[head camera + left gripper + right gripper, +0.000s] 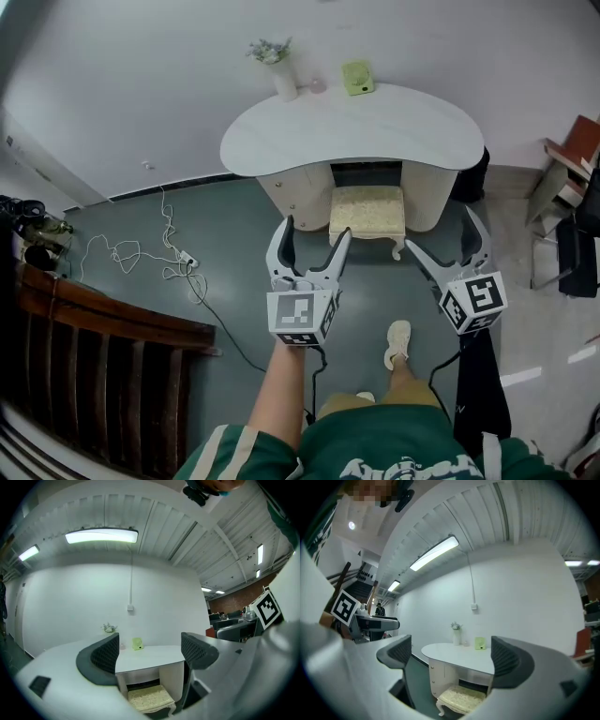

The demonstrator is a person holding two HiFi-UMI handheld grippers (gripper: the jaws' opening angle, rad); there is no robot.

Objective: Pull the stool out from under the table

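Closest in, the person's green shirt (pixel 375 459) fills the bottom of the head view, with one pale shoe (pixel 398 343) planted on the grey-green floor (pixel 234 281). A bare forearm (pixel 284 384) runs up to the left gripper (pixel 316 230), and the right gripper (pixel 441 228) is held level with it on the other side. Both hang in the air, short of the furniture. The left gripper's fingers (pixel 105 656) stand wide apart with nothing between them, and the right gripper's fingers (pixel 506 658) are spread just as wide and equally empty.

Just beyond them is the stool (pixel 367 211), cream-cushioned with curved white legs. It sits in the recess between the two white pedestals of the counter (pixel 352 141), its front edge and front legs poking out toward the person. Neither gripper touches it.

To the left, a white cable (pixel 141 253) lies looped on the floor, near a dark wooden railing (pixel 94 347).

At the back of the counter's kidney-shaped white top, against the wall, stand a white vase of flowers (pixel 281 75) and a small green object (pixel 357 78).
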